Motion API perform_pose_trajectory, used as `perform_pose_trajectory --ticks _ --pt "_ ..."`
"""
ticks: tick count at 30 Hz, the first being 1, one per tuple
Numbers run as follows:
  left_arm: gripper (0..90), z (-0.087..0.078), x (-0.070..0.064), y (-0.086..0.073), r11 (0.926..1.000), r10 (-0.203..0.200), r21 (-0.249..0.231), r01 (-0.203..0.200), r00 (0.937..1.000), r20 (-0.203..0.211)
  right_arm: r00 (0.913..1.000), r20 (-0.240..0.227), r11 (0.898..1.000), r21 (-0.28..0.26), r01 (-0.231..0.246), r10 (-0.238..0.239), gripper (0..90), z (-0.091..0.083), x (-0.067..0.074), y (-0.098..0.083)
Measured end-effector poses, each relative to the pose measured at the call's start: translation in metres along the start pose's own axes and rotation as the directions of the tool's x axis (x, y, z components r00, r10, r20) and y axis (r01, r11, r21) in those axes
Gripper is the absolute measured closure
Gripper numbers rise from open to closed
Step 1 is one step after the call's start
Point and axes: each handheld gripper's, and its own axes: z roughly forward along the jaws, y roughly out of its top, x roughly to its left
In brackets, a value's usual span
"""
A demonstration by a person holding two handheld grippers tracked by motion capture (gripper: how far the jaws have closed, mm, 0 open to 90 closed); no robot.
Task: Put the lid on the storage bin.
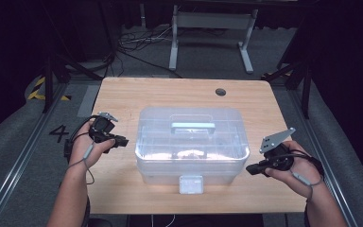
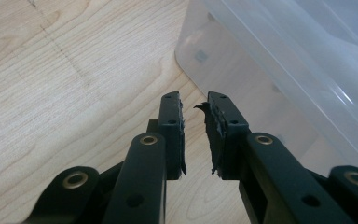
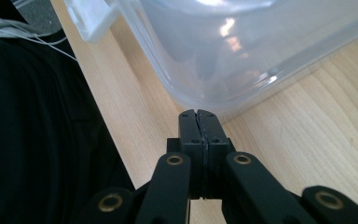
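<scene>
Left gripper [image 1: 121, 140] sits at the 9 o'clock side of the clear plastic lidded storage box [image 1: 192, 144], its jaws parted by a narrow gap with nothing between them. Your right gripper [image 1: 251, 169] sits at the 4 o'clock corner of the box, jaws pressed fully together and empty. The box stands at the centre of the light wooden surface [image 1: 123, 94], lid on, with a pale grey carry handle [image 1: 193, 126] on top and a translucent front latch [image 1: 191, 184] at 6 o'clock, seemingly closed.

Judged from this layout, you are at the approach step: both grippers flank the box and neither touches it. The next move probably calls for releasing the front latch or taking the handle. For either, open the right gripper first, since closed jaws cannot grasp.

The high view shows the whole box, handle and latch. In the left gripper view, the left gripper [image 2: 195, 135] points at the box's lower corner [image 2: 186, 46], close but apart. In the right gripper view, the right gripper [image 3: 199, 122] nearly meets the box wall [image 3: 214, 70], with the latch [image 3: 91, 21] at 11 o'clock.
</scene>
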Motion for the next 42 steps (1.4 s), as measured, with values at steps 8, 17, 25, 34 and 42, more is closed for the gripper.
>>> perform_pose_trajectory --ticks 8,17,25,34,42 --pt "75.8 -0.006 0.0 -0.009 0.9998 -0.014 -0.015 0.014 0.9999 0.005 0.9999 0.007 0.998 -0.06 0.011 -0.011 90.0 -0.016 -0.002 0.002" --pt "75.8 -0.012 0.0 -0.022 0.9991 -0.035 -0.026 0.035 0.9994 -0.009 0.999 0.043 0.989 -0.15 -0.002 0.009 90.0 -0.031 -0.013 0.004" --pt "75.6 -0.015 0.0 -0.027 0.9987 -0.038 -0.034 0.038 0.9992 -0.012 0.9945 0.091 0.955 -0.297 -0.022 0.051 89.7 -0.04 -0.024 0.004" --pt "75.4 -0.02 -0.001 -0.034 0.998 -0.051 -0.039 0.05 0.9985 -0.018 0.973 0.164 0.876 -0.478 -0.066 0.163 85.1 -0.047 -0.044 -0.002" --pt "75.2 -0.019 0.0 -0.033 0.9978 -0.053 -0.041 0.052 0.9984 -0.022 0.9414 0.199 0.845 -0.517 -0.135 0.272 79.5 -0.046 -0.065 -0.017"
